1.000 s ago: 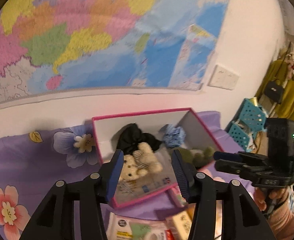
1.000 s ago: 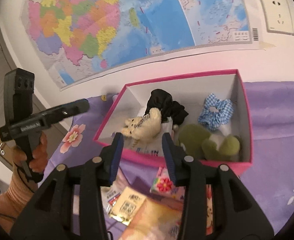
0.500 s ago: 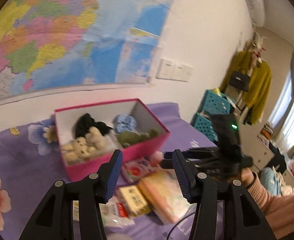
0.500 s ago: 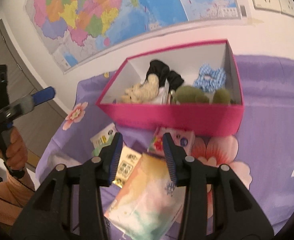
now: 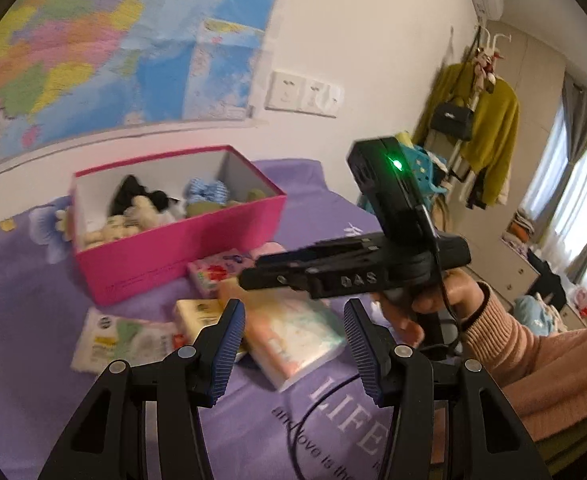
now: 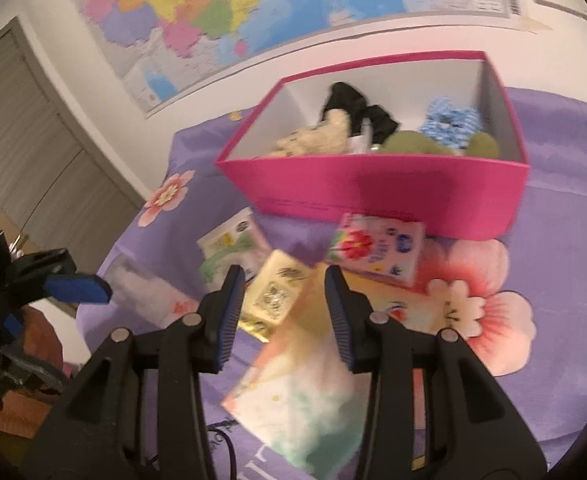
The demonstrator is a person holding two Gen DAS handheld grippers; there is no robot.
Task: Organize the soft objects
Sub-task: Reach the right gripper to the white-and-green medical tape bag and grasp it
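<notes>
- A pink cardboard box (image 6: pixel 393 188) with white inside walls is seen on a purple flowered bedsheet (image 6: pixel 565 152).
- Inside the box, a fuzzy cream teddy bear (image 6: pixel 313 142), crumpled black cloth (image 6: pixel 353 108), a blue checked scrunchie (image 6: pixel 451 126) and a round green plush toy (image 6: pixel 409 144) are piled together.
- In front of the box, flat soft tissue packs (image 6: pixel 377 248) are scattered.
- The left gripper (image 5: pixel 293 344) is held with jaws apart, nothing between them.
- The right gripper (image 6: pixel 285 312) is held apart and empty above a big pastel pack (image 6: pixel 301 392).
</notes>
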